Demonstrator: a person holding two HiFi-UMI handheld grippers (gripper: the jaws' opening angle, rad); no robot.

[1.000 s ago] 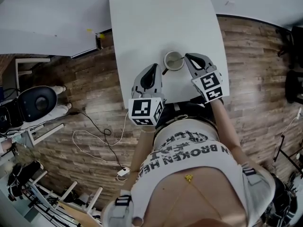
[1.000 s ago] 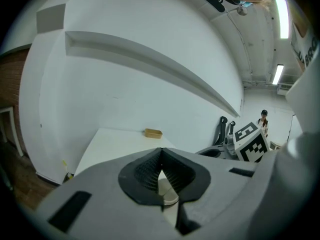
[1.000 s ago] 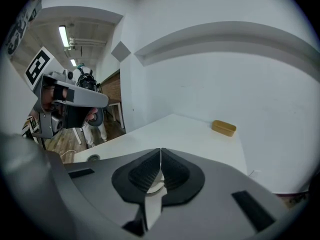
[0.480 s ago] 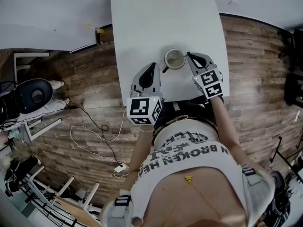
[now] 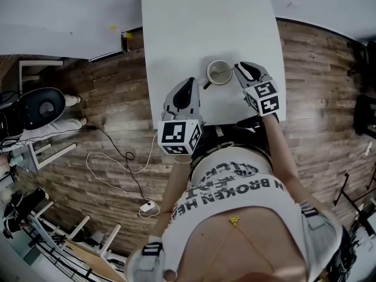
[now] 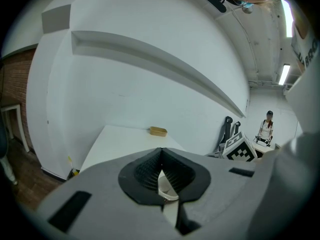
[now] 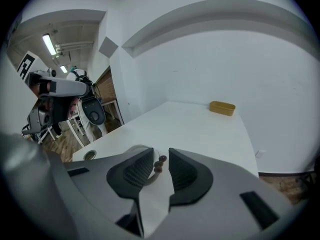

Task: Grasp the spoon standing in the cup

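Observation:
A pale cup (image 5: 219, 72) stands on the white table (image 5: 176, 34) near its front edge. The spoon's brown beaded handle end (image 7: 160, 163) rises from the cup's rim (image 7: 136, 149). It sits between the jaws of my right gripper (image 7: 161, 164), which are opening, and the pads stand apart from the handle. In the head view my right gripper (image 5: 241, 69) is just right of the cup. My left gripper (image 5: 189, 84) hovers to the cup's lower left. Its jaws are shut and empty in the left gripper view (image 6: 161, 152), with a bit of the cup (image 6: 167, 189) showing below them.
A small tan box (image 7: 222, 107) lies at the table's far end. A second white table (image 5: 59, 22) stands to the left. On the wooden floor (image 5: 117, 122) are cables (image 5: 126, 163) and a dark stool (image 5: 41, 107). A person (image 6: 268, 126) stands far off.
The head view has drifted slightly, so the table and cup sit a little further right. Both grippers keep about the same places beside the cup.

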